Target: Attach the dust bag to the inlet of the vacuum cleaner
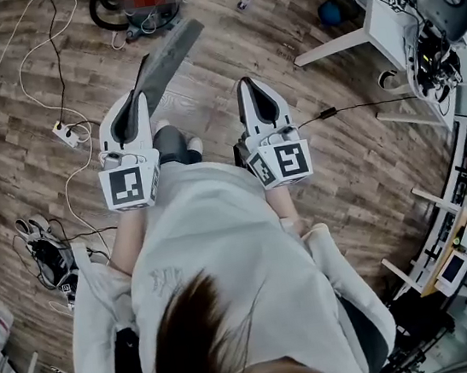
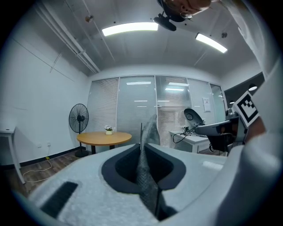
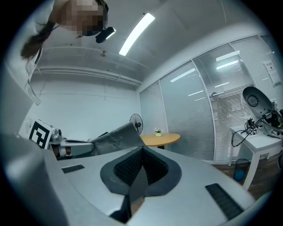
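Head view steeply down; gripper views level, sharing round table (image 2: 104, 137).

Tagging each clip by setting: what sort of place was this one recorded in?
Probably an office room used as a lab. It has glass partitions with blinds, a round wooden table with a standing fan beside it, and white desks loaded with wired equipment on a wood-pattern floor.

The person wears a pale top (image 1: 213, 227) under an open white coat (image 1: 94, 330). The left tongs (image 1: 137, 102) and right tongs (image 1: 252, 84) have white shells with dark padded insides. Each carries a cube (image 1: 130, 187) with black-and-white square markers.
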A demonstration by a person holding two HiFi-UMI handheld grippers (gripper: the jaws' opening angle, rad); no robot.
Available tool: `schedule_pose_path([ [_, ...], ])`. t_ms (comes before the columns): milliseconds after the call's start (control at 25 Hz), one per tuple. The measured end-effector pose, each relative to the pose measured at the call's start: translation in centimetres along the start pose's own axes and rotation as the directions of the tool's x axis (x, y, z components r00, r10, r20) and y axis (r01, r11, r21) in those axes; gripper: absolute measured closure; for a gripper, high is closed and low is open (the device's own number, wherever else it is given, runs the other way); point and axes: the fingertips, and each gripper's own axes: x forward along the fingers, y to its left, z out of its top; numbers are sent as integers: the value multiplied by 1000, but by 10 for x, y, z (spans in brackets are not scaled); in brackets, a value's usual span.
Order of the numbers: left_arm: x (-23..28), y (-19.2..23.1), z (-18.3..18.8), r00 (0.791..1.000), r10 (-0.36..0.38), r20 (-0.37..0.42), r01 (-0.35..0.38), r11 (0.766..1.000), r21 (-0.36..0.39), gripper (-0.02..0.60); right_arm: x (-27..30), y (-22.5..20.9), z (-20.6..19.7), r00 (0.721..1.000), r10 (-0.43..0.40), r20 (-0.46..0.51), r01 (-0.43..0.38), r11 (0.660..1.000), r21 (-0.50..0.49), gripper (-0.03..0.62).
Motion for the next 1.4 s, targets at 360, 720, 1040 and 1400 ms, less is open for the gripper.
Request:
schedule_pose_path([
  [360,37,29,-4,999,-31,-26,31,999,-9,543,41,-14,-1,999,-33,-13,34,999,34,591],
  [720,112,97,7,994,-92,-56,92,996,-2,543,136,-28,22,996,-85,11,84,994,69,591],
  [1040,160,152,12,993,-104,-49,104,995,2,543,196,-23,33,995,-99,21,98,994,54,591],
  [1400,185,189,4,995,-54,-80,52,998,-24,543,237,-27,35,998,-66,8,66,997,45,591],
])
